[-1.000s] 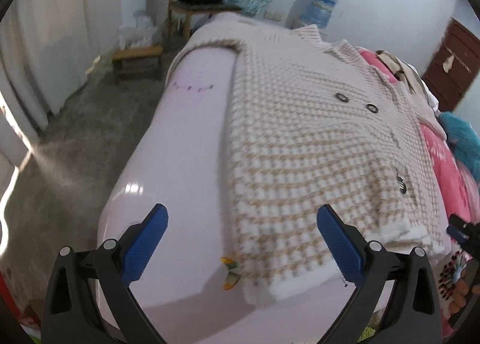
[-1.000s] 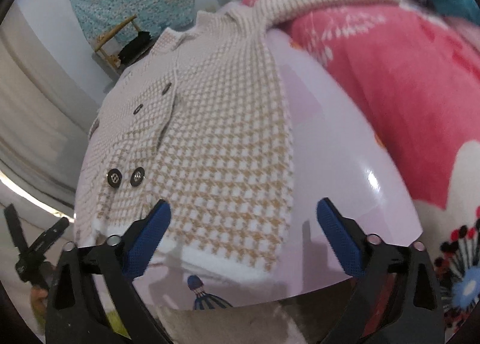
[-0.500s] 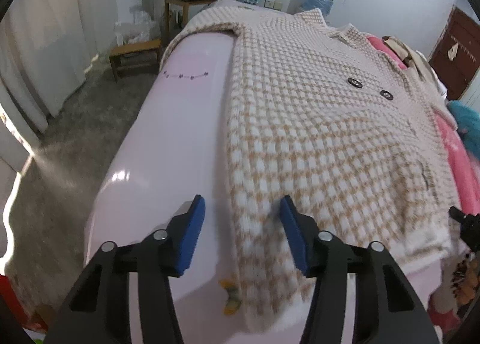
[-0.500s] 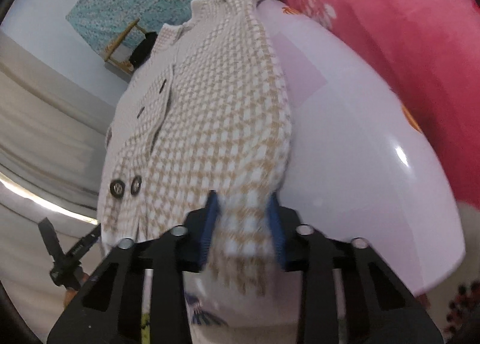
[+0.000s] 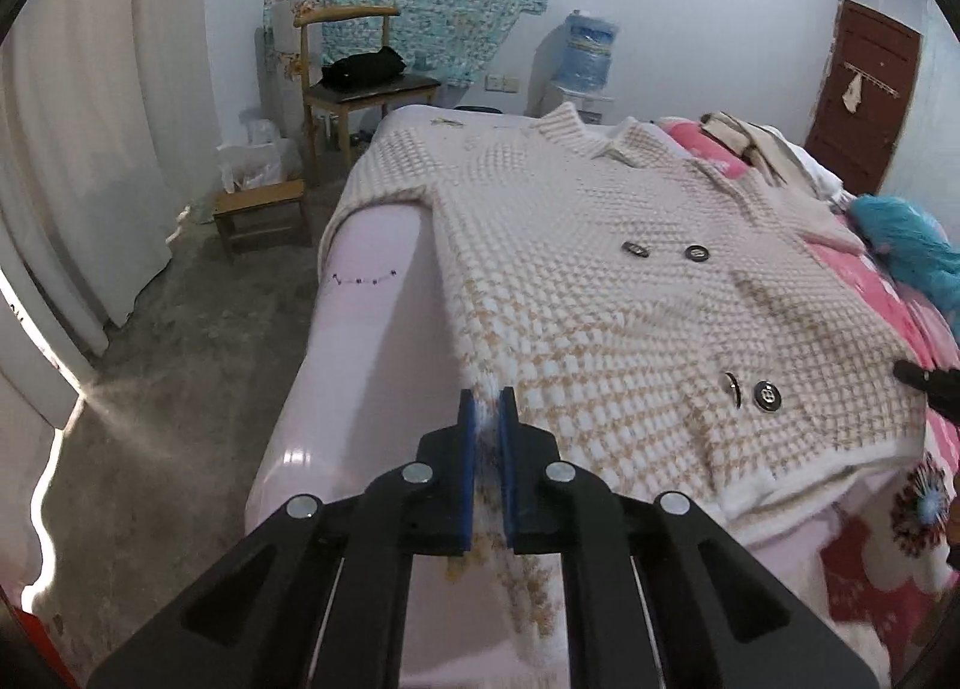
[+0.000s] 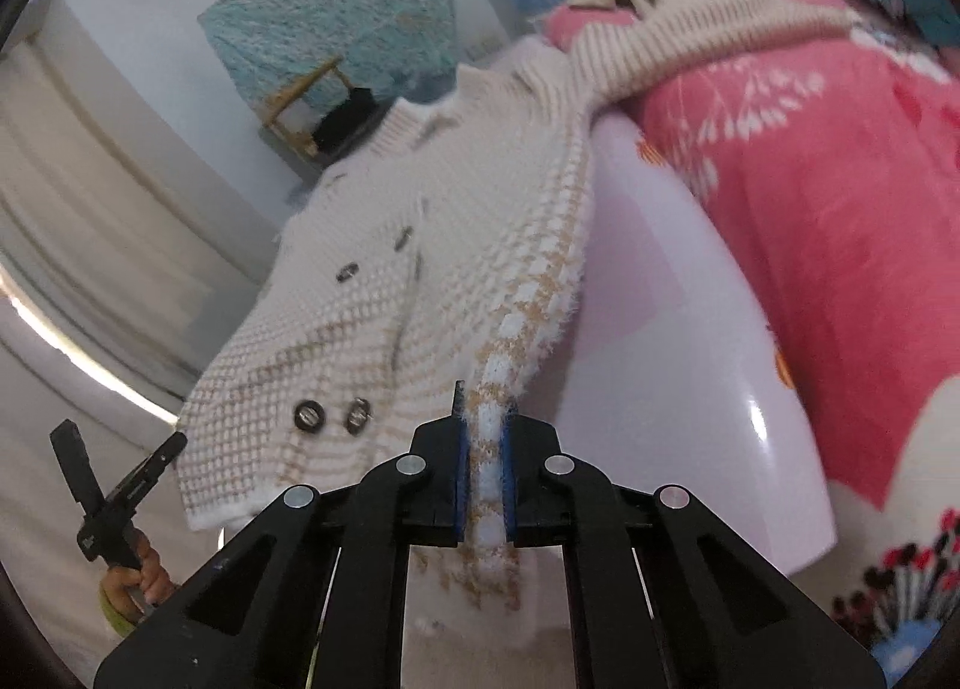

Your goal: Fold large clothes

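Observation:
A cream and tan checked knit cardigan [image 5: 612, 281] with dark buttons lies front up, spread across a pale pink bed [image 5: 372, 341]. My left gripper [image 5: 487, 407] is shut on the cardigan's near left hem corner. My right gripper [image 6: 485, 425] is shut on the opposite hem corner of the cardigan [image 6: 420, 293], which is lifted off the bed [image 6: 678, 365]. The left gripper also shows at the lower left of the right wrist view [image 6: 114, 485], and the right gripper's tip at the right edge of the left wrist view [image 5: 927, 383].
A pink floral blanket [image 6: 828, 197] and a teal fluffy item [image 5: 906, 245] lie on the bed's right side. A wooden chair [image 5: 354, 83], a low stool [image 5: 264, 215] and a water dispenser [image 5: 591, 53] stand beyond the bed. White curtains [image 5: 78, 149] hang on the left.
Both grippers went from wide open to shut on the cardigan's hem corners, and the hem has been lifted off the bed.

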Action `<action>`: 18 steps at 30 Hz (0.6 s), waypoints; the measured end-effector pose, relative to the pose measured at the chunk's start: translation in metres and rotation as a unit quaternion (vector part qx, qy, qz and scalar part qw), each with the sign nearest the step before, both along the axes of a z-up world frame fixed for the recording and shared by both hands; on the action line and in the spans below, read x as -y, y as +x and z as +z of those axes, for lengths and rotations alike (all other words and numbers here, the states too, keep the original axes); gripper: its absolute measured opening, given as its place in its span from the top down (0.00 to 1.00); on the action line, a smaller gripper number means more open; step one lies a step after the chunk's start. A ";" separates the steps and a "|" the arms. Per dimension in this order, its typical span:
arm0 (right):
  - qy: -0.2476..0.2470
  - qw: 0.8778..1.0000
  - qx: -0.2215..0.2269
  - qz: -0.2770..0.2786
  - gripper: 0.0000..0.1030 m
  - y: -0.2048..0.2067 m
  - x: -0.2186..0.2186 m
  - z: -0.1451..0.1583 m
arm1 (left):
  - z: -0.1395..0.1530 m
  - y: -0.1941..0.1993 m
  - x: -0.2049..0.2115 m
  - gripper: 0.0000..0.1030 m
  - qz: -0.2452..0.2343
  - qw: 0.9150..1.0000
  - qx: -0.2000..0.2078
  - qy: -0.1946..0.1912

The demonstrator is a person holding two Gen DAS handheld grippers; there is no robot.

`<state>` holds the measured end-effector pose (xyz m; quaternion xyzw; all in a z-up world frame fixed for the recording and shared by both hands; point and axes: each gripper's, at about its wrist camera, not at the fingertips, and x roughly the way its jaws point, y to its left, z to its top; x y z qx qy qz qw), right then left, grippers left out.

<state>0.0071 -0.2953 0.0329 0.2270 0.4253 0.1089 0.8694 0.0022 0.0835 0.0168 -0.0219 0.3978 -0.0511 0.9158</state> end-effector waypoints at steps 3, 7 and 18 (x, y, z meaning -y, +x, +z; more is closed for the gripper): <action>-0.006 1.000 -0.010 0.011 0.94 -0.022 0.005 0.002 | -0.001 -0.029 0.001 0.94 -0.005 1.000 -0.023 0.006; -0.022 0.998 -0.057 0.000 0.83 -0.033 0.014 -0.029 | -0.026 -0.044 0.003 0.93 0.002 0.998 -0.068 0.013; -0.148 0.988 -0.015 -0.042 0.25 -0.018 0.010 0.007 | -0.021 -0.024 -0.023 0.53 0.020 0.998 -0.063 -0.008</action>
